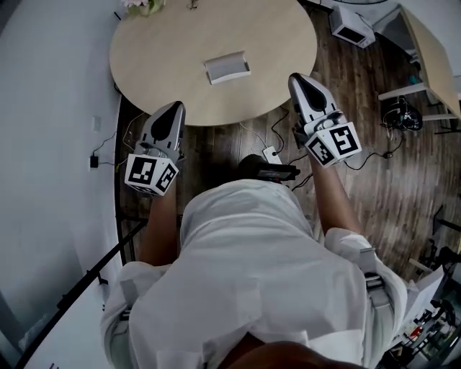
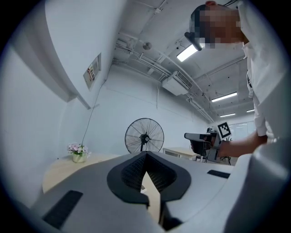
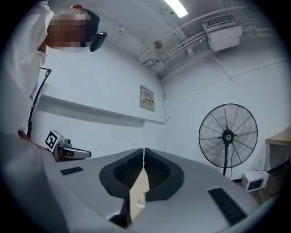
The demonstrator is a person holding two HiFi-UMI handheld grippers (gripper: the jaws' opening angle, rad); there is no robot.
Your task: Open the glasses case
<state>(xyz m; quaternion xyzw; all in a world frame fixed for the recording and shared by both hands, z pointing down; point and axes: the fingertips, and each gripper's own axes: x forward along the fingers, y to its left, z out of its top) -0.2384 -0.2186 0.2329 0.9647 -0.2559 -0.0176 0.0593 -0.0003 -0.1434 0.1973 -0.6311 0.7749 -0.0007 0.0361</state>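
A grey glasses case (image 1: pixel 227 67) lies closed near the middle of the round wooden table (image 1: pixel 166 50) in the head view. My left gripper (image 1: pixel 173 109) hovers at the table's near left edge, jaws shut with nothing between them. My right gripper (image 1: pixel 299 81) hovers over the near right edge, to the right of the case, also shut and empty. Both stand apart from the case. In the left gripper view the left gripper (image 2: pixel 144 157) tips meet against the room. In the right gripper view the right gripper (image 3: pixel 143 151) tips meet too. The case barely shows in these views.
A small pot of flowers (image 1: pixel 144 6) stands at the table's far left edge. Cables and a power strip (image 1: pixel 271 153) lie on the wood floor under the table's near side. A standing fan (image 2: pixel 144 135) and another desk (image 1: pixel 432 50) are off to the right.
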